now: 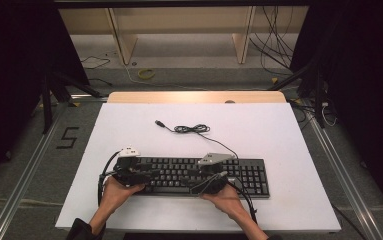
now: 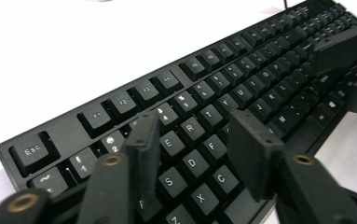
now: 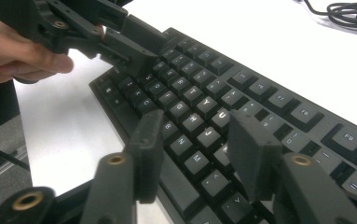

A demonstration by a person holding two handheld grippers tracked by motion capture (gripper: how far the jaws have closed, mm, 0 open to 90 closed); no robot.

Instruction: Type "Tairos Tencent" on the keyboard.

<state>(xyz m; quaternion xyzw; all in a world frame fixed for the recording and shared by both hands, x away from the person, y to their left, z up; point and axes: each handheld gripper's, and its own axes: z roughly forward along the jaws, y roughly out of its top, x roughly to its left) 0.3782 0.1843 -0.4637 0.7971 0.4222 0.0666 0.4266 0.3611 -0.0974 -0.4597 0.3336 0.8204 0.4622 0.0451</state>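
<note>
Two grippers hover over a black keyboard (image 1: 199,175) on a white table (image 1: 279,135): left gripper (image 2: 195,140) above its left keys, right gripper (image 3: 199,140) above its middle, jaws of both spread apart, holding nothing.

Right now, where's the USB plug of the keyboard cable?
In the high view the USB plug lies loose on the white table, beyond the keyboard and left of the coiled cable, clear of both grippers.

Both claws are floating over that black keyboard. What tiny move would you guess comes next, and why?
Probably lowering both a little: the left tool and right tool hang open above the black plastic keyboard, one over each half, gripping nothing, so they likely press keys or take its ends.
</note>
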